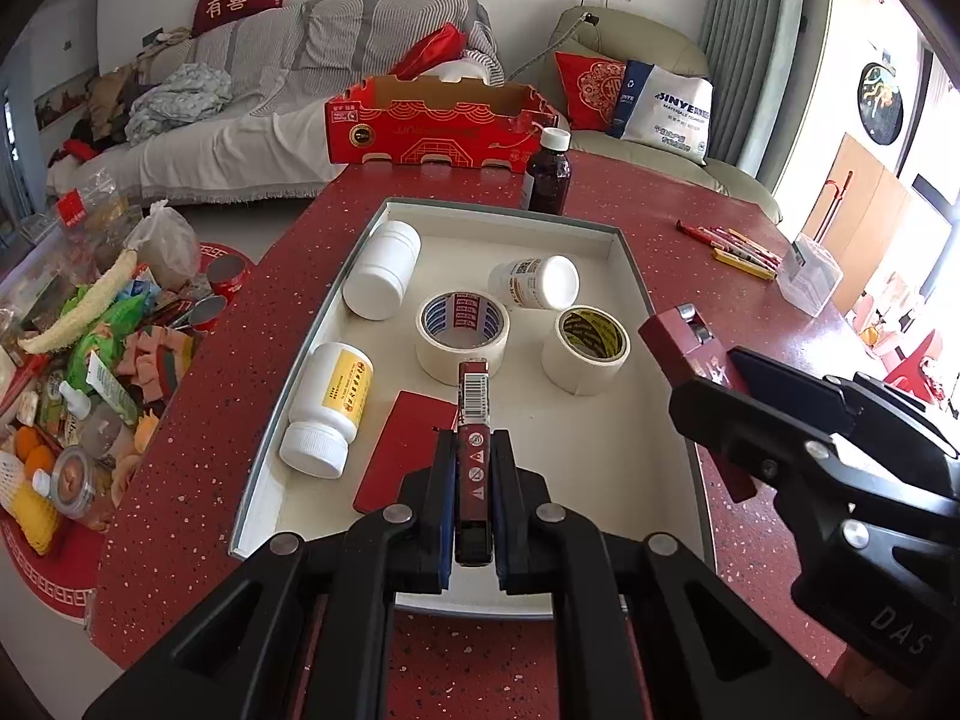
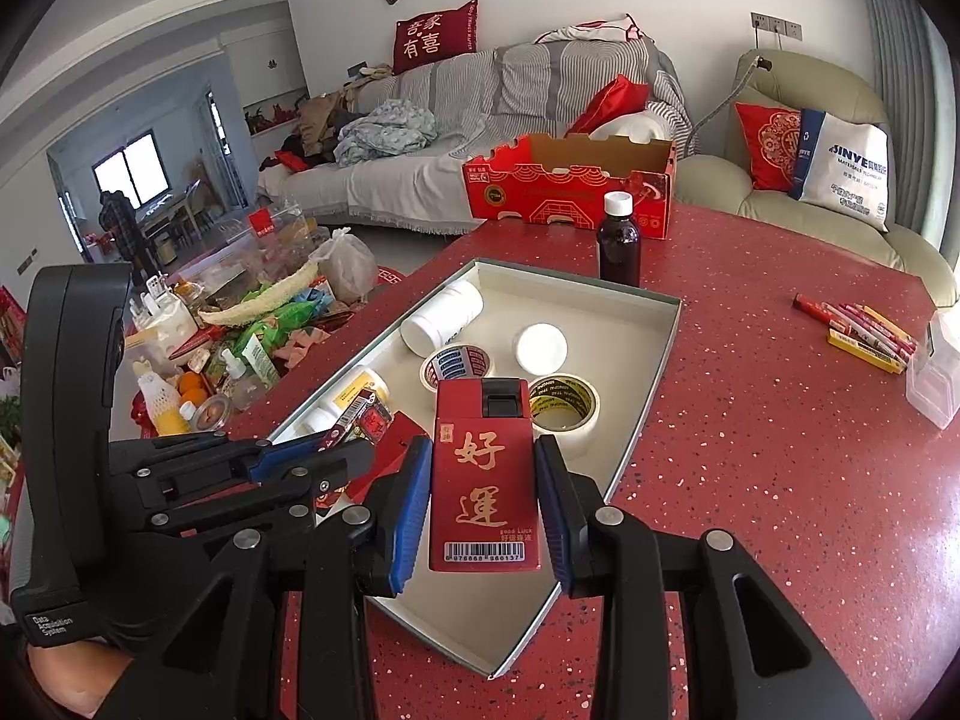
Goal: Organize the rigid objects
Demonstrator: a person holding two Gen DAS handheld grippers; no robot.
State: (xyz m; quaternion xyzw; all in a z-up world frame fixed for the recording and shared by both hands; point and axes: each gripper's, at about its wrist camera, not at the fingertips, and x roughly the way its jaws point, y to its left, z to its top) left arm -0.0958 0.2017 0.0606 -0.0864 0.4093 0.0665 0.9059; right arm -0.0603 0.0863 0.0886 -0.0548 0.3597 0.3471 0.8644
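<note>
Both grippers, the left gripper (image 1: pixel 471 468) and right gripper (image 2: pixel 483 498), each clamp a red lighter (image 1: pixel 473 420) (image 2: pixel 485 474) over the tray (image 1: pixel 624 252); lowering and release likely come next.

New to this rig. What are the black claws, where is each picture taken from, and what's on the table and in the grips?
No robot here: a person holds a two-finger gripper in each hand, with a fisheye camera on each looking along its fingers.

The left wrist view shows the left gripper shut on a narrow red box, edge-on, barcode up. The right gripper shows at that picture's right edge.

The right wrist view shows the right gripper shut on a red box with gold characters.

Both hover over a shallow tray on the red table. In the tray lie three white bottles, two tape rolls and a flat red box. Beyond the tray stands a dark bottle; markers lie to the right.
</note>
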